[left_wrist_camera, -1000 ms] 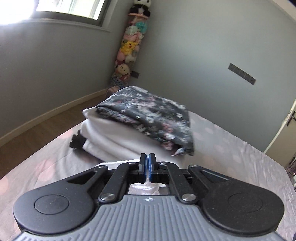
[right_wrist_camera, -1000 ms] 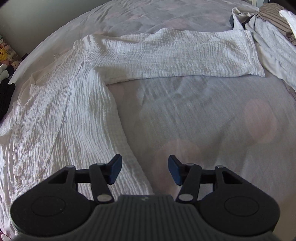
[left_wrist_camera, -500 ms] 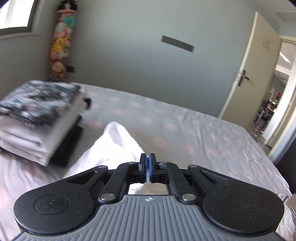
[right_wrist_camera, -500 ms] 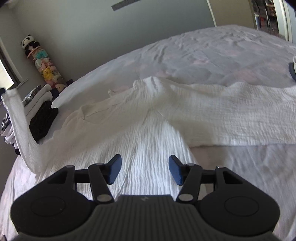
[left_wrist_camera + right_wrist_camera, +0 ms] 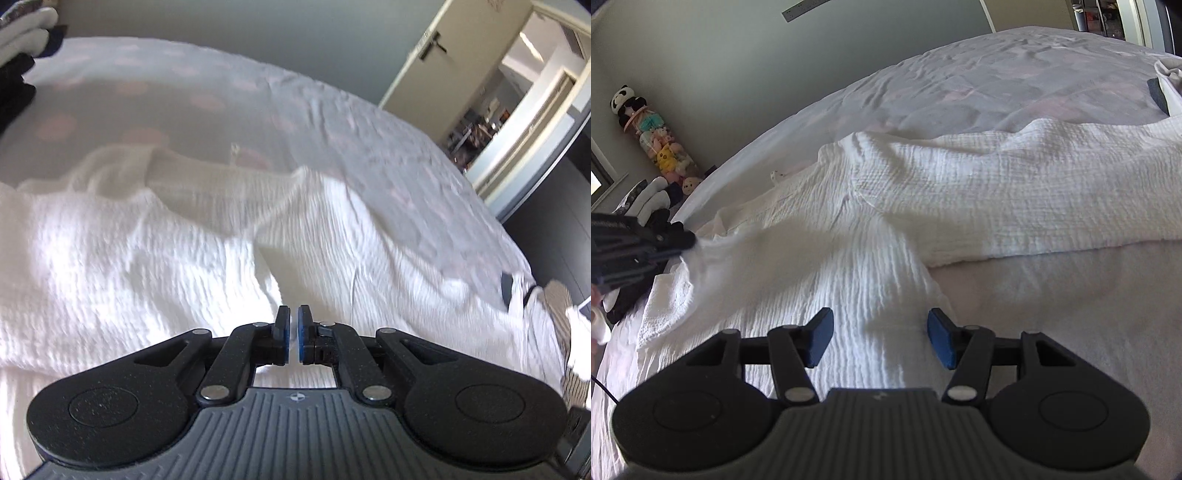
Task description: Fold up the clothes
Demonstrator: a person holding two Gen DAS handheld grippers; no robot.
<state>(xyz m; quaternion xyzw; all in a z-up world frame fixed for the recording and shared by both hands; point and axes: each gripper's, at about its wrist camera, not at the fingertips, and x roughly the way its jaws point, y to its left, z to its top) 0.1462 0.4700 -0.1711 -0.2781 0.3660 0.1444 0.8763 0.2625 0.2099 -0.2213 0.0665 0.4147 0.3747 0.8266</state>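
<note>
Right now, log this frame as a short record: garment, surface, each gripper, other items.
garment: white crinkled shirt, spread out, one sleeve extended sideways
surface: bed with spotted sheet
left gripper: fingers nearly together, small gap; grip on the shirt unclear
right gripper: open, above the shirt's body
other items: folded clothes stack at far bed edge; stuffed toys hanging in the corner; open door

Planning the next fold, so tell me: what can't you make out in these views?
Left gripper: its own view is motion-blurred; a grip on the white garment can't be confirmed.
Sleeve: end cut off by right wrist view's edge.
Garment hem: hidden below the open right gripper.
</note>
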